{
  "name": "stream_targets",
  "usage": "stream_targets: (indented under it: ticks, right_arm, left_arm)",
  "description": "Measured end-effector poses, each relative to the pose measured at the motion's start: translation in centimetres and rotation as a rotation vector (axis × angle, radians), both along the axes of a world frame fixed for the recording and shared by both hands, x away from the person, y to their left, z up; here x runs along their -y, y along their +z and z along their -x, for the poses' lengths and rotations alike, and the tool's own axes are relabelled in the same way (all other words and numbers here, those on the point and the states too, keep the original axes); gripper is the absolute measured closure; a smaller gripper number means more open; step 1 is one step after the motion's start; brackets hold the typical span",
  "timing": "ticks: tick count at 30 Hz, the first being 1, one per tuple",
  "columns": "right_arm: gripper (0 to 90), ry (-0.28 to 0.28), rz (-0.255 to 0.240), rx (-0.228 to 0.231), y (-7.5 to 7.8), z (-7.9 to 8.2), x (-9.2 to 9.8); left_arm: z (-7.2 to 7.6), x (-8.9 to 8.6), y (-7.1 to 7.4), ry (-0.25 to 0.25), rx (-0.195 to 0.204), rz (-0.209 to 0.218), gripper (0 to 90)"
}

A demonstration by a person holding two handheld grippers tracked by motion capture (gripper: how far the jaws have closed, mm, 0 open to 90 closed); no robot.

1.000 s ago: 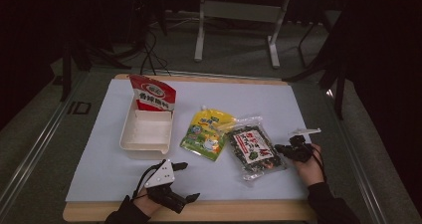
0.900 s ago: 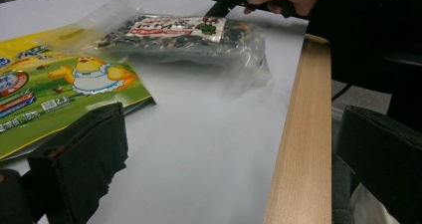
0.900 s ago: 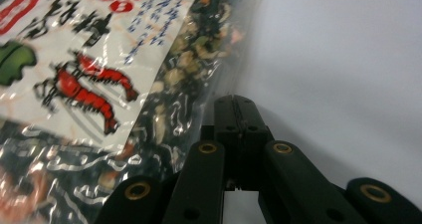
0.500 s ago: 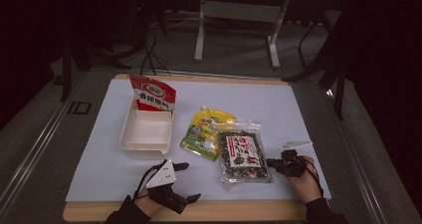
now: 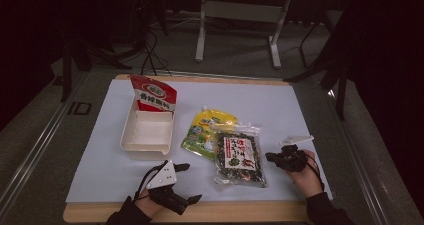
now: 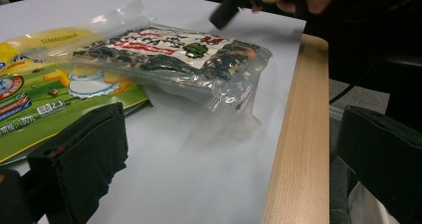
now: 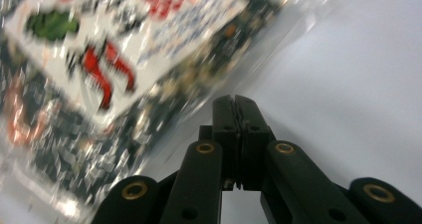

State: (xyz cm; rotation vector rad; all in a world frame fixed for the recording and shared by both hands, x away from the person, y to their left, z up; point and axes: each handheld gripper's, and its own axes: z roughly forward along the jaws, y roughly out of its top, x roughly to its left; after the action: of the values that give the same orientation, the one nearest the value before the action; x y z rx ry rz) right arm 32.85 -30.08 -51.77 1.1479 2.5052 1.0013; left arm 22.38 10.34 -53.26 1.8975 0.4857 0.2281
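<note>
We see right tongs (image 5: 272,157) pressed together, empty, beside seaweed packet (image 5: 240,159); left tongs (image 5: 189,183) spread; white tray (image 5: 131,140) holds one pouch, packet not yet in

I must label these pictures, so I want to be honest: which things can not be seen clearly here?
- Seaweed packet, right gripper view: motion blur makes its print unreadable.
- Green and yellow pouch, left gripper view: cut off by the left edge, partly under the packet.
- Red bag, high view: its lower part is hidden behind the white tray; print too small.
- Right gripper, high view: dark, too small to read the jaws.
</note>
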Motion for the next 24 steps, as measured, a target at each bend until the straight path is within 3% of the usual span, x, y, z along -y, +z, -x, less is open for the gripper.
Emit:
stream_targets:
  ticks: [5, 8, 17, 18, 24]
  right_arm:
    - [81.3, -0.01, -0.025, 0.048, 1.3, -1.8, 0.1]
    - [78.2, -0.017, -0.043, 0.064, 1.9, -3.9, 0.0]
    - [67.9, -0.019, -0.053, 0.054, 1.7, -7.9, -0.4]
    - [62.7, -0.025, -0.043, 0.051, 1.5, -8.8, -0.6]
    - [51.2, -0.022, -0.029, 0.032, 1.0, -10.7, -1.3]
  left_arm:
    - [0.0, 0.0, 0.0, -0.001, -0.002, -0.004, 1.2]
    - [0.0, 0.0, 0.0, -0.001, -0.002, -0.004, 1.3]
    - [0.0, 0.0, -0.1, 0.002, -0.004, -0.004, 1.3]
    - [0.0, 0.0, -0.1, 0.001, -0.004, -0.006, 1.3]
    - [0.0, 0.0, -0.2, 0.0, -0.004, -0.006, 1.3]
